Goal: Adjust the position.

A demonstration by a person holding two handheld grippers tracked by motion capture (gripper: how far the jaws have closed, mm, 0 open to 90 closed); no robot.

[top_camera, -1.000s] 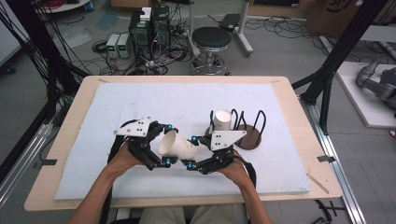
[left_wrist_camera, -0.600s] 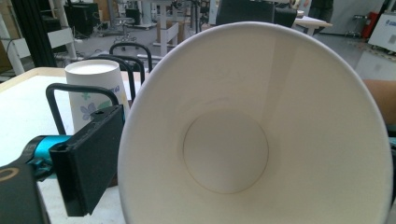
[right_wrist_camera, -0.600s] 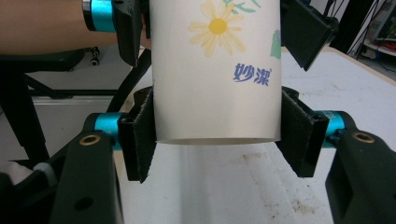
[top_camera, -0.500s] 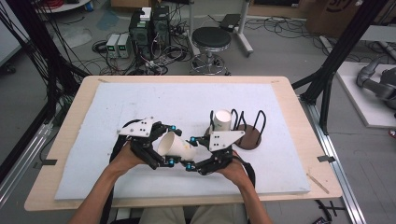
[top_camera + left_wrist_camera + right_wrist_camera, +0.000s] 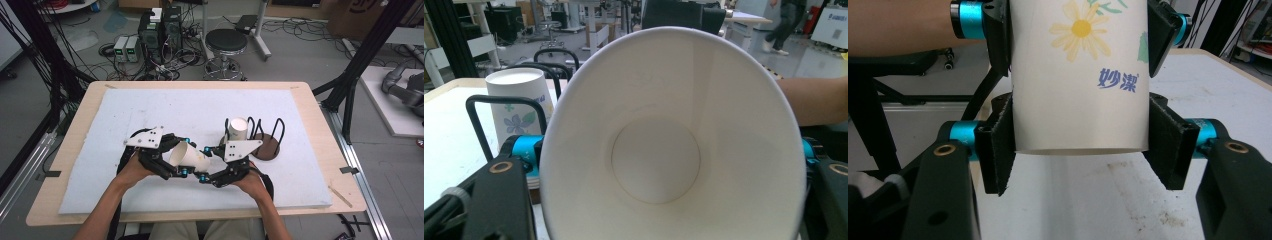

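The paper cup (image 5: 1080, 75) carries two blue Chinese characters, 妙潔, printed on its white side below a yellow daisy, as seen in the right gripper view. A second paper cup (image 5: 519, 107), standing in the black wire rack (image 5: 504, 102) in the left gripper view, shows a blue flower print and a trace of blue lettering at its edge, too small and cut off to read. A cardboard box (image 5: 360, 10) on the floor at the top of the high view bears dark markings that cannot be made out.
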